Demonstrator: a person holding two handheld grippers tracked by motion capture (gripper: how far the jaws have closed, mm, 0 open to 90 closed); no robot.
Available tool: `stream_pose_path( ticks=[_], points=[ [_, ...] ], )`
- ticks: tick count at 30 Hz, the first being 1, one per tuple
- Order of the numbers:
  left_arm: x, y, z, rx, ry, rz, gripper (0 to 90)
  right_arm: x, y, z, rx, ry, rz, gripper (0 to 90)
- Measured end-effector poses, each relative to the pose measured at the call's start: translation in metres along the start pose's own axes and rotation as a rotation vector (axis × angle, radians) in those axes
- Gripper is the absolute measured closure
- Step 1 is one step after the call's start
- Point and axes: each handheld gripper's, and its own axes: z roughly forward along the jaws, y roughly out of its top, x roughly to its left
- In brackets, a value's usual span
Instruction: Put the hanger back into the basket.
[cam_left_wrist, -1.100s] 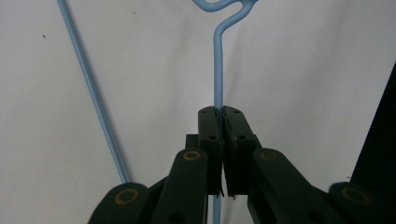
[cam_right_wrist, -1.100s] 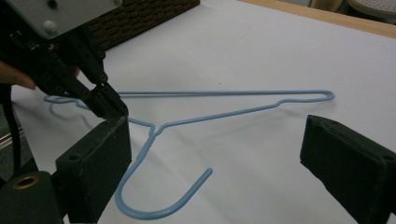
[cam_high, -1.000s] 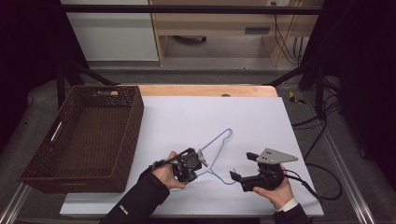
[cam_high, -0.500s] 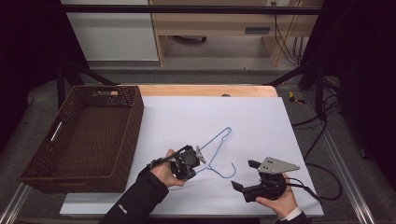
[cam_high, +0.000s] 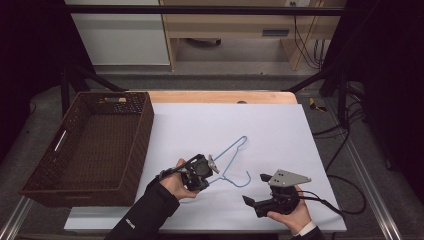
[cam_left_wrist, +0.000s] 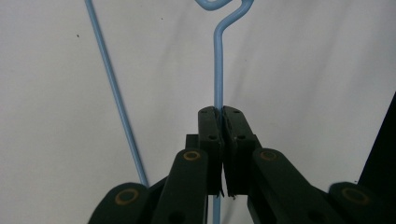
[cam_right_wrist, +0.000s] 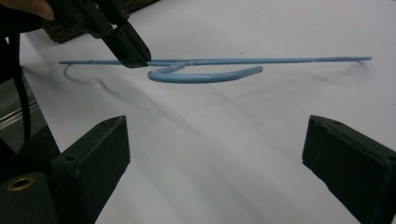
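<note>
A light blue wire hanger (cam_high: 233, 156) lies over the white sheet, its hook (cam_high: 243, 178) toward the front. My left gripper (cam_high: 213, 165) is shut on the wire just below the hook's neck. In the left gripper view the two jaws (cam_left_wrist: 219, 113) pinch the straight wire (cam_left_wrist: 218, 70). In the right gripper view the hanger (cam_right_wrist: 210, 74) hangs slightly above the sheet with its shadow under it, the left gripper (cam_right_wrist: 128, 46) clamped on it. My right gripper (cam_high: 254, 189) is open and holds nothing, a short way in front and to the right of the hook. Its pads (cam_right_wrist: 95, 154) stand wide apart.
A dark brown wicker basket (cam_high: 145, 127) stands at the left of the table with nothing in it. The white sheet (cam_high: 225, 120) covers most of the wooden table (cam_high: 220, 96). A black cable (cam_high: 345, 200) trails off the front right corner.
My right gripper has drawn back from the hanger's hook toward the front right edge. The left gripper has stayed shut on the hanger, barely moving.
</note>
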Motion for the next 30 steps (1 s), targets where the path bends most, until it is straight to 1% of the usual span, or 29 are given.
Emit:
stream_pose_path(
  ticks=[4,5,6,7,8,10,11,12,13,14,15,17,19,20,21,23,25,26,28,30],
  points=[
    [0.0,-0.001,0.0,-0.002,0.005,0.009,87.3,0.0,-0.001,0.003,0.012,-0.004,-0.015,8.5],
    [0.0,-0.002,0.0,-0.005,0.004,0.008,87.3,-0.001,-0.001,0.002,0.013,-0.01,-0.017,8.9],
    [-0.001,-0.002,0.0,-0.006,-0.003,-0.008,87.3,-0.002,-0.002,0.002,0.011,-0.014,-0.018,9.3],
    [-0.001,-0.003,-0.001,-0.007,0.0,-0.003,87.2,-0.004,-0.002,0.001,0.003,-0.014,-0.015,10.0],
    [0.001,-0.002,-0.001,-0.01,0.007,0.01,87.3,-0.006,-0.002,0.001,-0.003,-0.017,-0.003,10.4],
    [0.002,-0.003,-0.002,-0.016,0.008,0.007,87.3,-0.01,-0.003,0.001,-0.012,-0.024,0.023,11.3],
    [0.001,-0.004,-0.002,-0.017,0.0,-0.01,87.3,-0.012,-0.004,0.003,-0.014,-0.029,0.026,11.8],
    [0.002,-0.004,-0.003,-0.018,0.004,0.001,87.3,-0.012,-0.004,0.003,-0.014,-0.029,0.026,11.8],
    [0.002,-0.004,-0.003,-0.02,0.002,-0.008,87.3,-0.011,-0.003,0.007,-0.012,-0.02,0.031,11.9],
    [0.002,-0.004,-0.003,-0.02,0.002,-0.008,87.3,-0.011,-0.003,0.007,-0.012,-0.02,0.031,11.9],
    [0.003,-0.004,-0.003,-0.022,0.006,-0.002,87.3,-0.009,-0.003,0.011,-0.012,0.001,0.04,12.5],
    [0.004,-0.004,-0.004,-0.022,0.009,0.003,87.3,-0.009,-0.004,0.012,-0.01,0.005,0.036,12.5],
    [0.004,-0.004,-0.005,-0.022,0.01,-0.005,87.3,-0.009,-0.004,0.013,-0.004,0.002,0.038,12.5],
    [0.004,-0.004,-0.005,-0.021,0.006,-0.018,87.3,-0.009,-0.004,0.013,-0.002,-0.002,0.035,12.5],
    [0.005,-0.004,-0.006,-0.02,0.016,-0.005,87.3,-0.01,-0.004,0.012,-0.003,-0.005,0.029,12.5],
    [0.006,-0.004,-0.008,-0.019,0.022,-0.003,87.3,-0.01,-0.003,0.011,-0.011,-0.007,0.034,12.4],
    [0.006,-0.004,-0.009,-0.021,0.024,-0.014,87.3,-0.01,-0.003,0.01,-0.011,-0.006,0.034,12.3],
    [0.007,-0.004,-0.01,-0.023,0.029,-0.009,87.3,-0.01,-0.003,0.01,-0.011,-0.008,0.032,12.2],
    [0.008,-0.005,-0.011,-0.027,0.032,-0.021,87.3,-0.01,-0.003,0.01,-0.009,-0.009,0.033,12.1],
    [0.01,-0.005,-0.011,-0.027,0.036,-0.023,87.3,-0.01,-0.003,0.01,-0.011,-0.008,0.032,12.1]
  ],
)
